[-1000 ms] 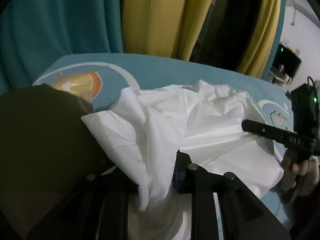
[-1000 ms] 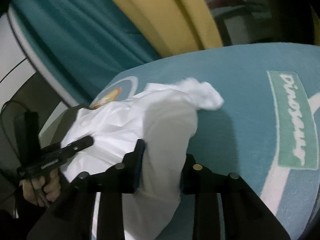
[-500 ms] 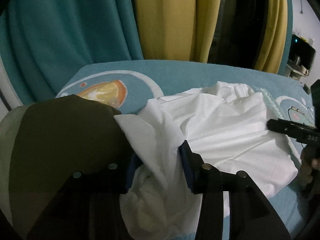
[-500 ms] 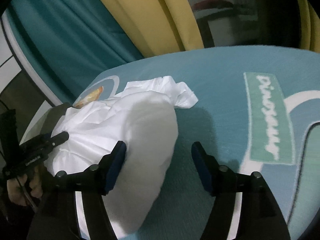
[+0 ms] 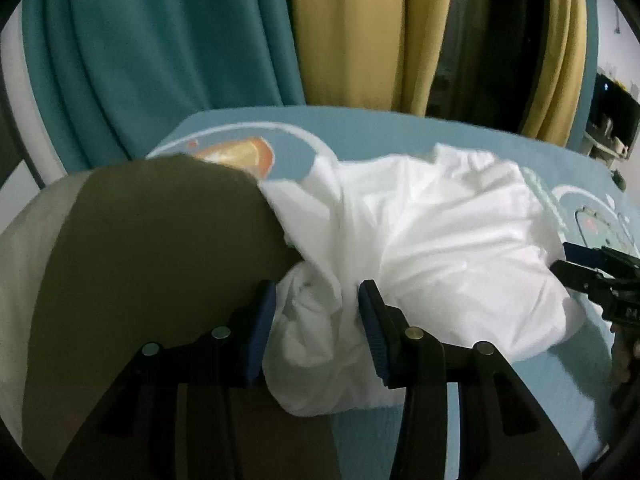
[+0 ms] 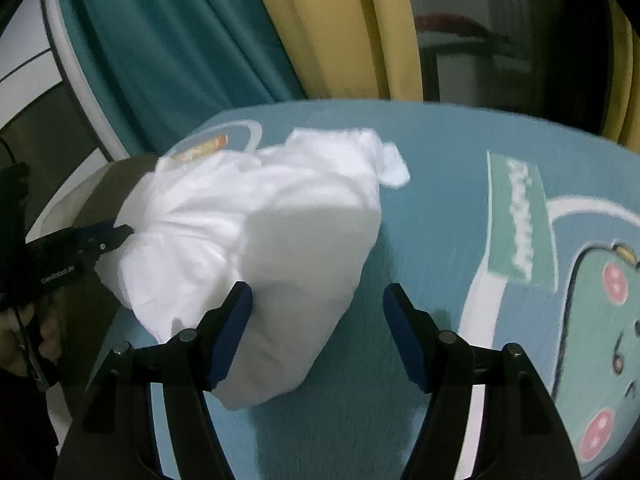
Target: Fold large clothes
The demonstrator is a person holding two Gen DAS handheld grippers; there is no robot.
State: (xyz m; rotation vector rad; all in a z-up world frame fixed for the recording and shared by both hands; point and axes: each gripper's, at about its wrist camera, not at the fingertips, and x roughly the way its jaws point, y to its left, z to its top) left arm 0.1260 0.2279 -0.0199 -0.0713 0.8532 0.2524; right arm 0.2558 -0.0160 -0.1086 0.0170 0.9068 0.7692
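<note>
Currently both grippers stand released: left gripper (image 5: 316,316) straddles a bunched edge of the white garment (image 5: 432,240), right gripper (image 6: 318,332) sits beside its rounded fold. Garment lies heaped on the teal dinosaur blanket (image 6: 440,168), partly over an olive cushion (image 5: 152,248). Risk: loose layers may slump off the cushion, undoing the fold.

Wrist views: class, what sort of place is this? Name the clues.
Probably a home room, perhaps a child's: a teal cartoon dinosaur rug under the white garment, and teal curtains beside yellow curtains behind it.

White garment (image 6: 256,224) lies bunched on teal mat (image 6: 440,152).
</note>
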